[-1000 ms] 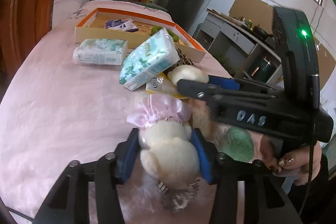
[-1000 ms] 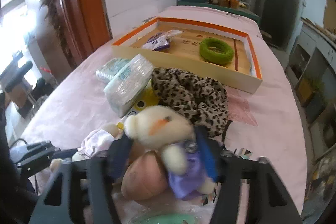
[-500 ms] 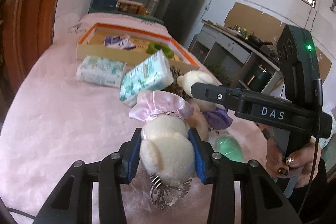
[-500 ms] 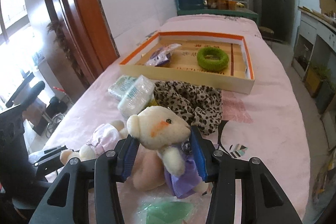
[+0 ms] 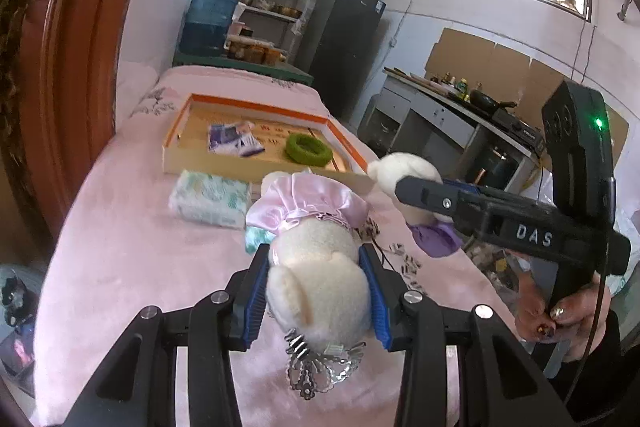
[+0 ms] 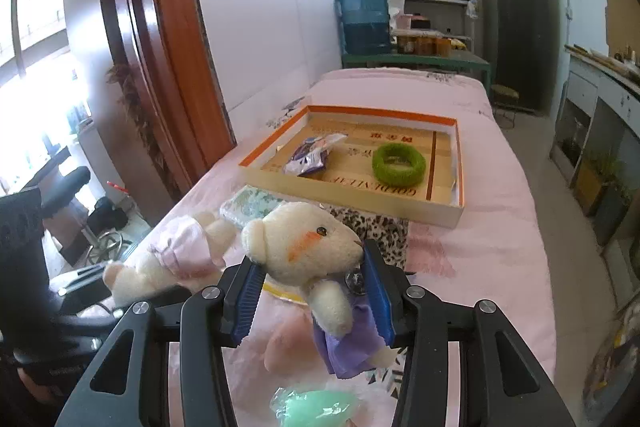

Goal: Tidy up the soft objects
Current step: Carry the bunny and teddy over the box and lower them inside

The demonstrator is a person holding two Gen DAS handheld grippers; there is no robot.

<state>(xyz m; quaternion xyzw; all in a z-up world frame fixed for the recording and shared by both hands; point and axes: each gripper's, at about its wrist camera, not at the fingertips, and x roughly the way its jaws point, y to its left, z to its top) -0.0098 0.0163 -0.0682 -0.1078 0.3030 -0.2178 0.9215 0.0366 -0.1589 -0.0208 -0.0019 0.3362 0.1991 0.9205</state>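
My left gripper (image 5: pixel 314 267) is shut on a cream plush bear in a pink dress (image 5: pixel 316 283) and holds it clear of the pink tablecloth; its blue pads press on the bear's body. The same bear (image 6: pixel 176 255) shows at the left in the right wrist view. My right gripper (image 6: pixel 310 267) is shut on a cream bear in a purple dress (image 6: pixel 304 243), also lifted. That bear (image 5: pixel 404 167) pokes out past the right gripper's finger in the left wrist view. Beyond both lies the orange-rimmed tray (image 6: pixel 352 201) with a green ring (image 6: pixel 398 163) and a purple packet (image 6: pixel 312 155).
A tissue pack (image 5: pixel 210 199) and a leopard-print cloth (image 6: pixel 376 227) lie in front of the tray. A peach plush (image 6: pixel 288 347) and a mint-green soft thing (image 6: pixel 316 407) lie below the right gripper. A person's hand (image 5: pixel 560 311) holds the right gripper. The wall and a wooden door frame stand left.
Both grippers have risen with their bears, which hung close over the heap of soft things a second ago. The tray now shows more fully beyond them.
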